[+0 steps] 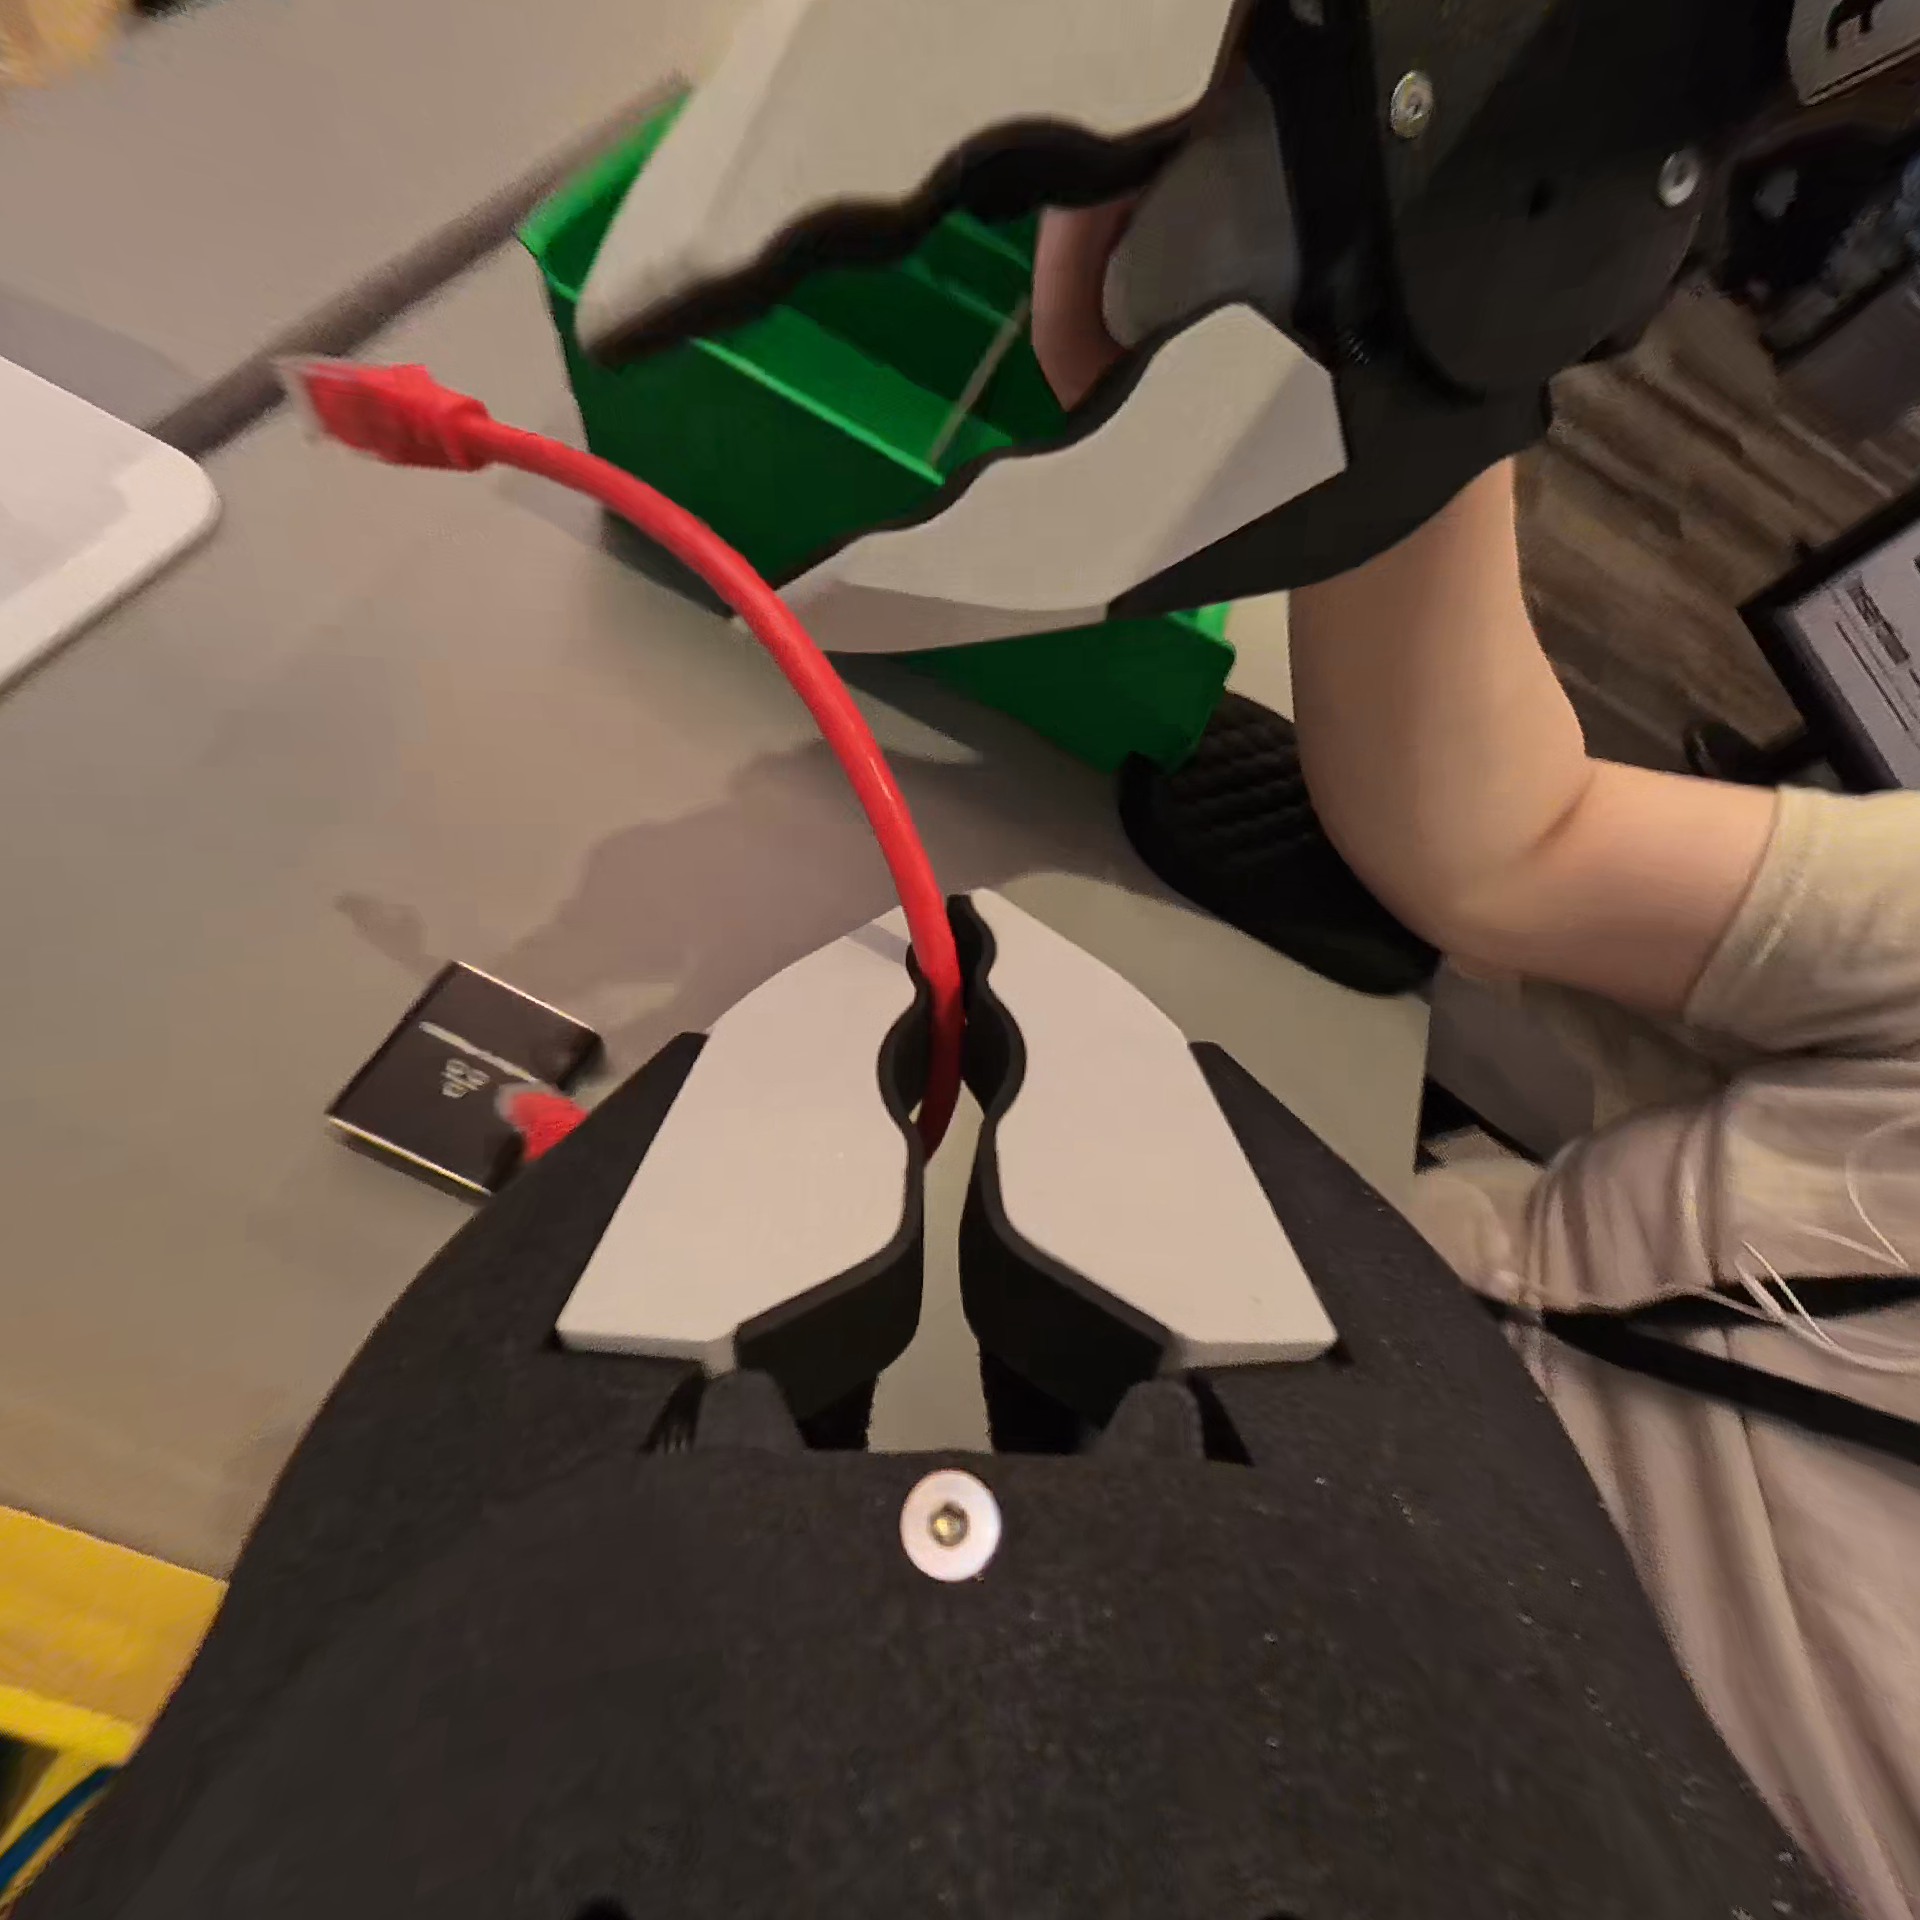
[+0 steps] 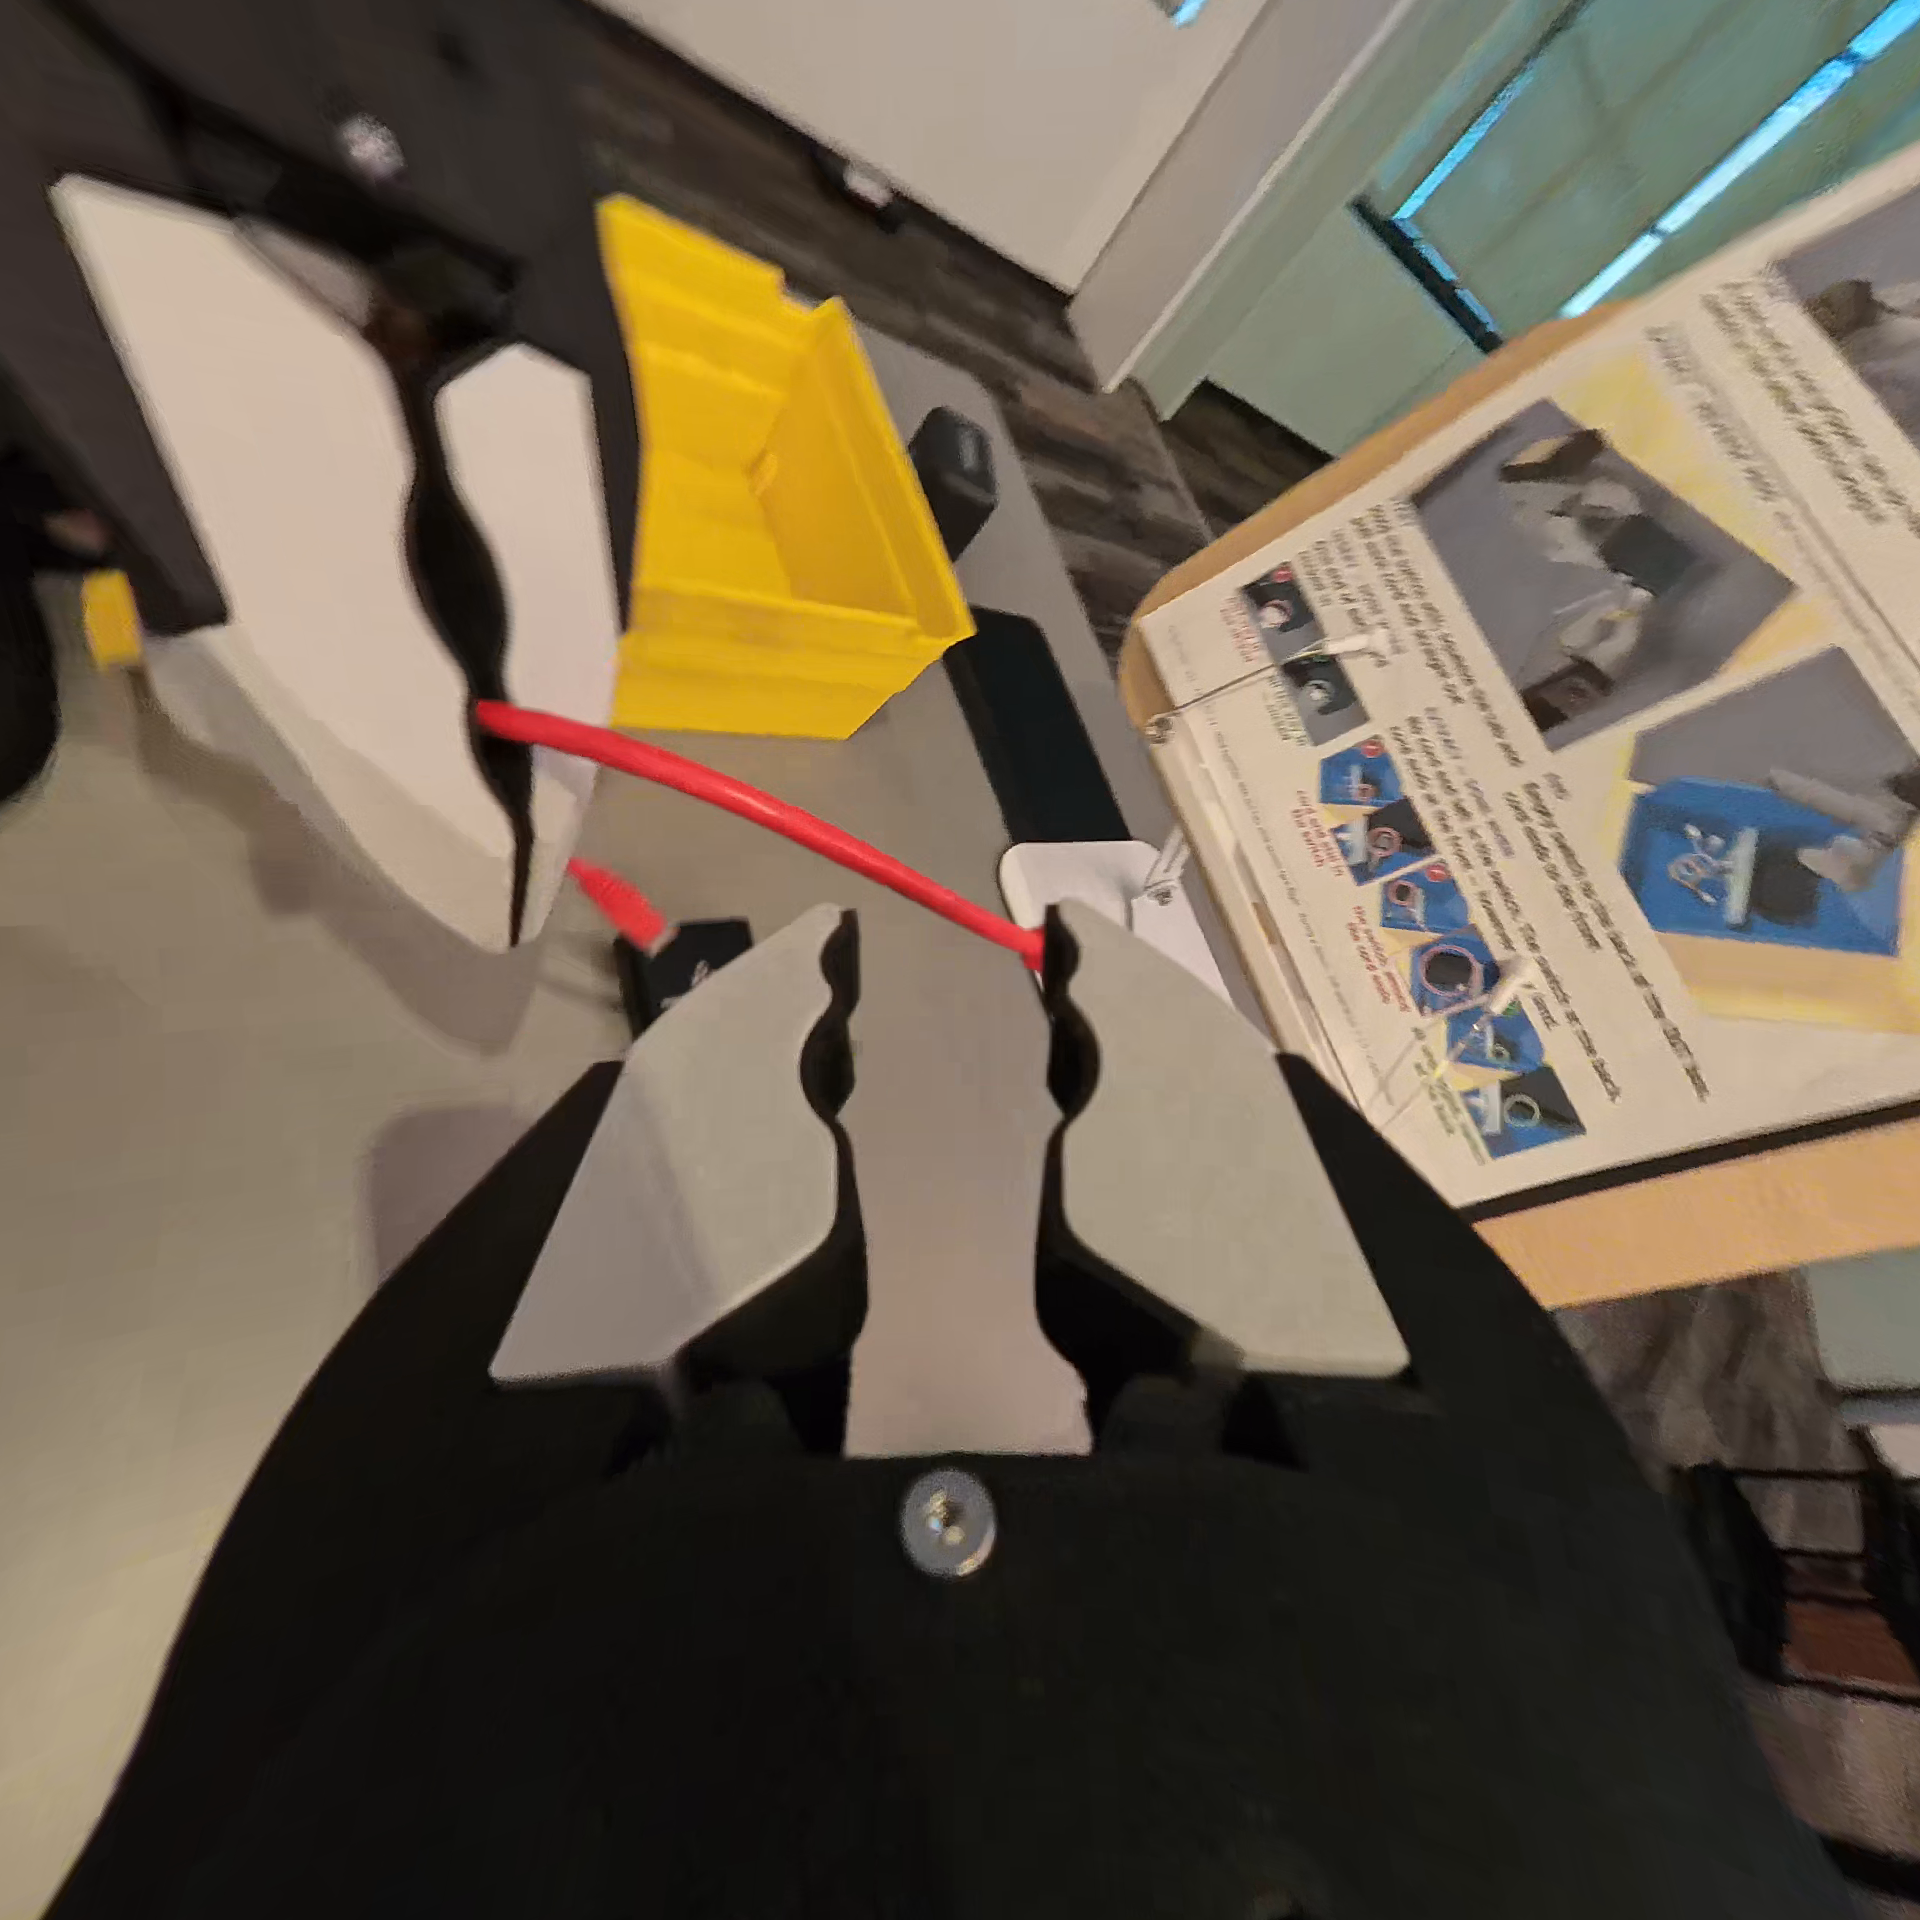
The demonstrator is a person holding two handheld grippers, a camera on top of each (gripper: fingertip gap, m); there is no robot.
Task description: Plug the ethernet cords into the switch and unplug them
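Note:
My left gripper [image 1: 948, 971] is shut on a red ethernet cord [image 1: 831, 707] at mid-length and holds it above the grey table [image 1: 312, 790]. One red plug [image 1: 384, 416] sticks up free in the air. The other plug [image 1: 545, 1117] hangs by the small black switch [image 1: 457, 1081]. My right gripper [image 2: 948, 935] is open, with nothing between its pads. In the right wrist view the cord [image 2: 790, 821] runs from the left gripper [image 2: 509, 748] to behind my right fingertip [image 2: 1081, 956], and the low plug [image 2: 623, 904] hangs over the switch [image 2: 696, 956]. The right gripper [image 1: 707, 468] also shows open in the left wrist view.
A green bin [image 1: 790, 416] stands behind the right gripper, and a yellow bin [image 2: 769, 540] behind the left one. A white tray [image 2: 1091, 873] lies at the table's side. A board with a printed sheet [image 2: 1558, 727] stands on the right. A person's arm [image 1: 1455, 779] is close by. The small black switch [image 1: 457, 1081] is about equally far from each gripper, around 20 cm.

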